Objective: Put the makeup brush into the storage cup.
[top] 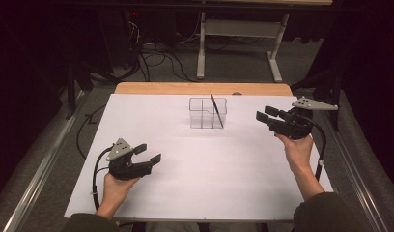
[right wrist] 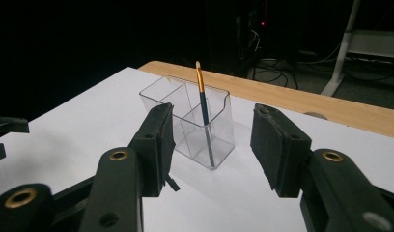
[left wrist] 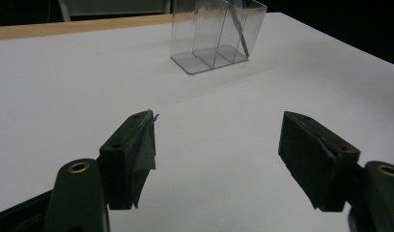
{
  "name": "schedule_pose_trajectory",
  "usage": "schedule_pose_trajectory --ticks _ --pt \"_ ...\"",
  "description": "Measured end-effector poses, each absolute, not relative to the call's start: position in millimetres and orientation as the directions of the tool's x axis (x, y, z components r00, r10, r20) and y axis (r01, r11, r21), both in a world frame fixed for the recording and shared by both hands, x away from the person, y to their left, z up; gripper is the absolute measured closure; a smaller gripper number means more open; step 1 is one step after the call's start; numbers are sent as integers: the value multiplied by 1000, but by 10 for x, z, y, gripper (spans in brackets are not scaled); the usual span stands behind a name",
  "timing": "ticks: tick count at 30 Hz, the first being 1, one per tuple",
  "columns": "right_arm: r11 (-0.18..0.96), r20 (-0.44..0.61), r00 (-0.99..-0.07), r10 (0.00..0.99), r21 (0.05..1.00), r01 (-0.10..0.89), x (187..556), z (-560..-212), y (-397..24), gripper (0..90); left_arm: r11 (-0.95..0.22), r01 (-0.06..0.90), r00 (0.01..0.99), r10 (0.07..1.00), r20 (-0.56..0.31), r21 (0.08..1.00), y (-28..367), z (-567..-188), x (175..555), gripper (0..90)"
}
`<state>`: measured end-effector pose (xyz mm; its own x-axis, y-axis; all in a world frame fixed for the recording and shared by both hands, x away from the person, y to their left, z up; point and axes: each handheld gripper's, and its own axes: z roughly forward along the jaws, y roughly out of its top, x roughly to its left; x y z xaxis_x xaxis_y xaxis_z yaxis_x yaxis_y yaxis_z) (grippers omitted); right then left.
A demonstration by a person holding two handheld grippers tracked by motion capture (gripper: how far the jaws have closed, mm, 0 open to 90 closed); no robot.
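At twelve o'clock on the white table (top: 195, 179), a slim brush (top: 216, 110) is seen already leaning in the clear divided holder (top: 207, 113), while the right gripper (top: 265, 116) at two o'clock and the left gripper (top: 147, 152) at eight are held open and empty, so little work appears left.

One clear box (top: 207, 113) stands on one bench (top: 185, 183), split into three compartments as far as shows. One brush (top: 216, 110) leans inside it. Two grippers are here, left (top: 149, 152) and right (top: 263, 117), each with two jaws.
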<state>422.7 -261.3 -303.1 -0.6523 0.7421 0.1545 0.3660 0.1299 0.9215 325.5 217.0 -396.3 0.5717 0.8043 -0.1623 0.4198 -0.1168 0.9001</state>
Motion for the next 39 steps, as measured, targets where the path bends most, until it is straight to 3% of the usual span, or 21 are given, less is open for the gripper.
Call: schedule_pose_trajectory --ticks 39 --pt "94 175 -651 739 930 356 3934 -3104 -2838 508 -113 420 569 806 -164 900 2172 -3964 3252 293"
